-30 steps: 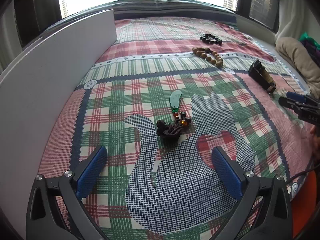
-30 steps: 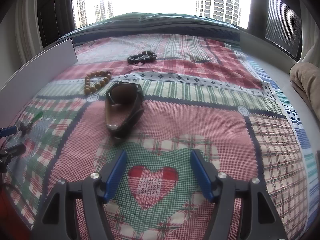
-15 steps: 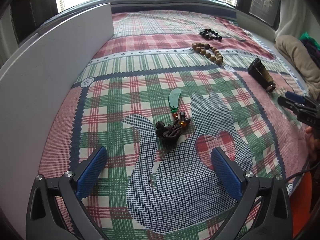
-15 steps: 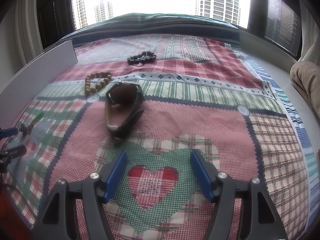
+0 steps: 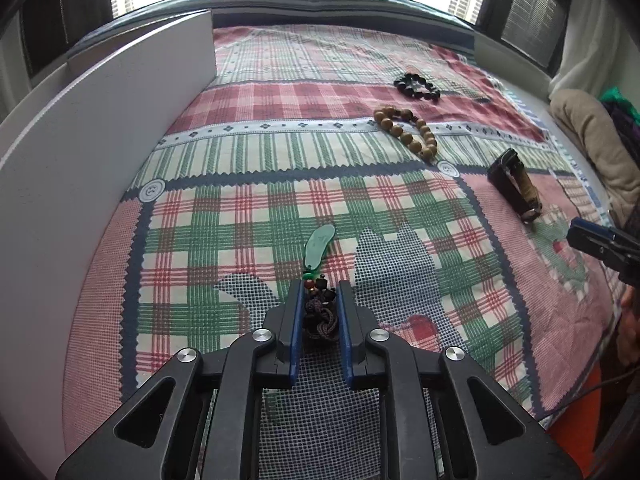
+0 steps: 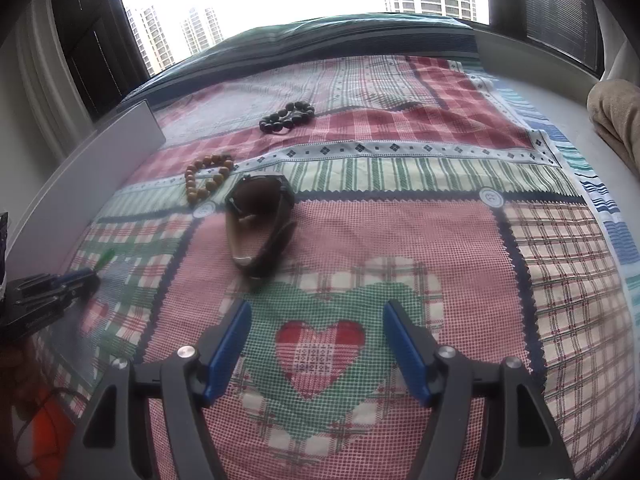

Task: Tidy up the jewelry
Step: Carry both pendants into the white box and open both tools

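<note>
The left gripper point(image 5: 319, 300) is clenched on the knotted cord of a green pendant point(image 5: 319, 242), whose jade-colored leaf lies flat on the patchwork cloth point(image 5: 248, 208) just ahead of the blue pads. The right gripper point(image 6: 316, 344) hovers released over a red heart patch, with a watch point(image 6: 260, 220) on its side close in front. Farther back rest a tan bead bracelet point(image 5: 408, 130) and, beyond it, a dark bead bracelet point(image 5: 416, 87). A white board point(image 5: 100, 128) stands along the left edge.
</note>
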The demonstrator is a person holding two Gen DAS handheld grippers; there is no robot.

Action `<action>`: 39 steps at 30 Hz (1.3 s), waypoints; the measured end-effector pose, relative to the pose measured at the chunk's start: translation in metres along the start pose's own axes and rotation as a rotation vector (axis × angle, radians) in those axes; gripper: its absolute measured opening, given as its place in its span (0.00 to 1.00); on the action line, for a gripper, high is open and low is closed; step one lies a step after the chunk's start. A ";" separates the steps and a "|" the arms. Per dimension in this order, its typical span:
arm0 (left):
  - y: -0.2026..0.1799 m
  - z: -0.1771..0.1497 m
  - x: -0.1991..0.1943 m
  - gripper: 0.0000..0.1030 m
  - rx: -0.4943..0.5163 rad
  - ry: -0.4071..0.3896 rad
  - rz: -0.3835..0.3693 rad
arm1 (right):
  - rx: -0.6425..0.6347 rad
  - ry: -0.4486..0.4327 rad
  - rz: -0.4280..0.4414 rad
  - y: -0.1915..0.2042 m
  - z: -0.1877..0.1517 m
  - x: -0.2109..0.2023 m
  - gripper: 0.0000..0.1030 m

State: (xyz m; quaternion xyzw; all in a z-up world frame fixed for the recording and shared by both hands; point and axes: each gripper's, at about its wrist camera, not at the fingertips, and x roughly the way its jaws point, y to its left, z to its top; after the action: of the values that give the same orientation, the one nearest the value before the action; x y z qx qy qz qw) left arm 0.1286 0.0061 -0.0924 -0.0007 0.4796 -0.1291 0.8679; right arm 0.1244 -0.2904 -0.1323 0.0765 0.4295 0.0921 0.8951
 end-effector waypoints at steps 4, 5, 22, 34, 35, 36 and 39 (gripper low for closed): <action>0.008 0.003 -0.009 0.13 -0.056 -0.004 -0.070 | -0.129 0.022 0.062 0.036 0.023 -0.005 0.68; 0.009 0.003 -0.015 0.13 -0.060 -0.014 -0.078 | -0.168 0.035 0.033 0.043 0.030 0.001 0.68; 0.054 0.008 -0.118 0.12 -0.169 -0.139 -0.224 | -0.177 0.118 -0.031 0.077 0.078 0.029 0.46; 0.213 0.023 -0.217 0.13 -0.390 -0.251 0.074 | -0.488 -0.020 0.458 0.324 0.141 -0.016 0.46; 0.229 0.022 -0.210 0.13 -0.417 -0.233 0.104 | -0.515 -0.017 0.483 0.344 0.143 -0.011 0.46; 0.244 0.020 -0.201 0.13 -0.444 -0.211 0.127 | -0.543 -0.011 0.506 0.364 0.144 -0.005 0.46; 0.279 0.017 -0.171 0.13 -0.509 -0.150 0.185 | -0.598 0.045 0.543 0.411 0.138 0.022 0.46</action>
State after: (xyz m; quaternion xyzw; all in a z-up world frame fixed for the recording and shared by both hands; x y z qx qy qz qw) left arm 0.1185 0.3117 0.0239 -0.1846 0.4293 0.0757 0.8809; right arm 0.2055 0.1059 0.0255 -0.0787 0.3674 0.4477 0.8114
